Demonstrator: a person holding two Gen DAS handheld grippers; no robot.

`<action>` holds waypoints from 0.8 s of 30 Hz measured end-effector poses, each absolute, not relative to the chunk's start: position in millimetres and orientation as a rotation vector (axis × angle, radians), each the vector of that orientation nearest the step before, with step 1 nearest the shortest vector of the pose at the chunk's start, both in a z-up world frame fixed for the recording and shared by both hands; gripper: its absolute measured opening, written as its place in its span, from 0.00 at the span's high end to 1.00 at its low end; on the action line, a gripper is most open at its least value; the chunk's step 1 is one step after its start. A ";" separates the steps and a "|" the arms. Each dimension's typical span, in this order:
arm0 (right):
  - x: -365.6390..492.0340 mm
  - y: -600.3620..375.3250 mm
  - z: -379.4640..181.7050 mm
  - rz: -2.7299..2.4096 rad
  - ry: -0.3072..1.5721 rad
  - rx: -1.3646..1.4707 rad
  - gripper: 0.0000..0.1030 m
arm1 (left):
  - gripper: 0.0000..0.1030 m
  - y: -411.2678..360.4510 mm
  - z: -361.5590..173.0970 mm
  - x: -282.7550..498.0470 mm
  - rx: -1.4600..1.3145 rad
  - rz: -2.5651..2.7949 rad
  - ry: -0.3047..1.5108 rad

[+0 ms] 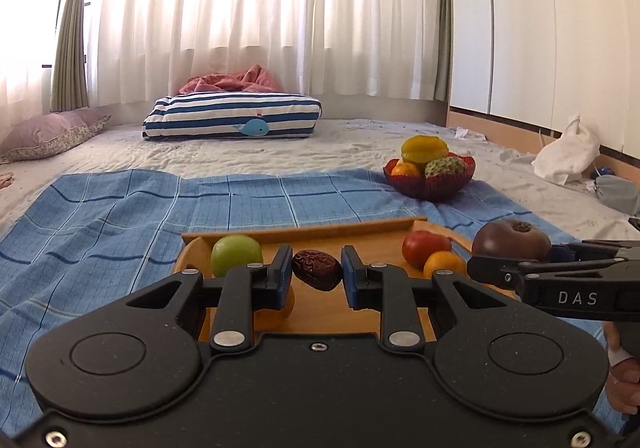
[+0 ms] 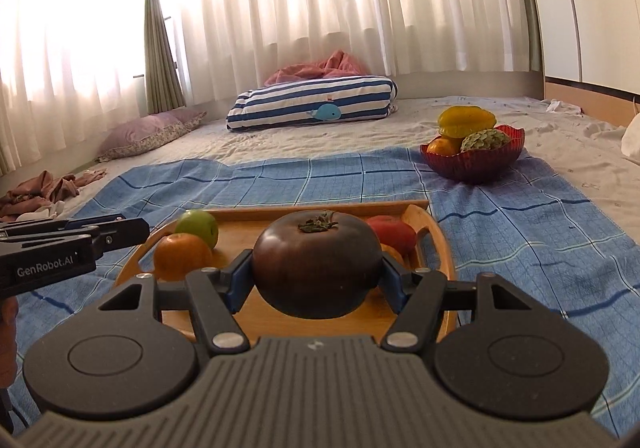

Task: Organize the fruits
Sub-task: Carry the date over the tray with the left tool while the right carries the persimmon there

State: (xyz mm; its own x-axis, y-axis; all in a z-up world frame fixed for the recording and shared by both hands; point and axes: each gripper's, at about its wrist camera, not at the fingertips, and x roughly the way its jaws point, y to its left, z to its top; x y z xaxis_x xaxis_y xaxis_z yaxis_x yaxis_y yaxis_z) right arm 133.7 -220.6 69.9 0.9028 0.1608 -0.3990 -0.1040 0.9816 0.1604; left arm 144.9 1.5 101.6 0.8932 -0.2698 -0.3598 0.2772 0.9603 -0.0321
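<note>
My left gripper [image 1: 317, 272] is shut on a wrinkled dark red date [image 1: 316, 270] and holds it above the wooden tray [image 1: 304, 234]. My right gripper [image 2: 316, 270] is shut on a large dark brown tomato [image 2: 317, 264], held above the same tray [image 2: 444, 248]; the tomato also shows in the left wrist view [image 1: 510, 242]. On the tray lie a green apple [image 1: 236, 254], a red fruit [image 1: 424, 246] and an orange [image 1: 444, 264]. Another orange [image 2: 182, 256] lies by the apple [image 2: 198, 228]. A red bowl [image 1: 430, 177] at the far right holds a yellow starfruit, an orange and a scaly green fruit.
The tray and bowl [image 2: 472, 159] sit on a blue checked cloth [image 1: 120, 215] spread over a bed. A striped whale pillow [image 1: 232, 119], a purple pillow [image 1: 48, 135] and a white bag [image 1: 568, 155] lie further back. Curtains close the far side.
</note>
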 end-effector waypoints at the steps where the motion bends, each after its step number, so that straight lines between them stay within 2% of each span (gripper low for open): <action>1: 140.0 -222.5 71.4 0.136 0.429 0.141 0.35 | 0.76 0.8 104.3 152.3 0.015 -0.287 0.377; 10: 220.5 -250.0 82.5 0.115 0.526 0.178 0.35 | 0.76 -5.3 117.1 232.4 -0.049 -0.284 0.481; 24: 337.0 -253.1 60.4 0.057 0.728 0.113 0.35 | 0.76 -25.2 76.0 334.2 -0.064 -0.228 0.677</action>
